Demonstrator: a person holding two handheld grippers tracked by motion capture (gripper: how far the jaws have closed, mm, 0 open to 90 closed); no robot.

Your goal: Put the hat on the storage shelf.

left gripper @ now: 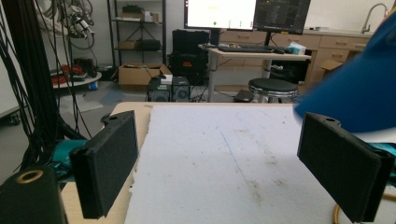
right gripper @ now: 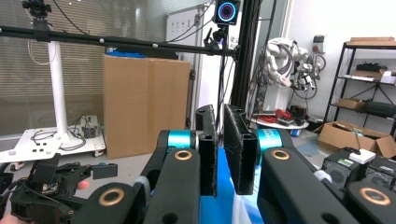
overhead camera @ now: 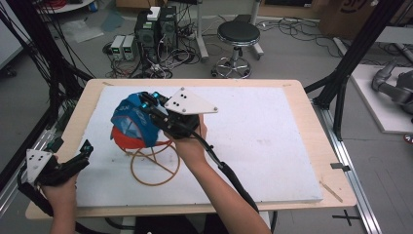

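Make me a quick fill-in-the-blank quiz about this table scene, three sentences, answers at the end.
1. The right gripper has its jaws closed on the ____ cap.
2. The cap sits on a wire stand whose base ring lies on the ____ board.
3. The left gripper has its jaws ____, with nothing between them.

Missing words: blue; white; open

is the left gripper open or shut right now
Open. In the left gripper view its two black jaws stand wide apart over the white board with nothing between them; the left gripper sits at the table's near-left corner.
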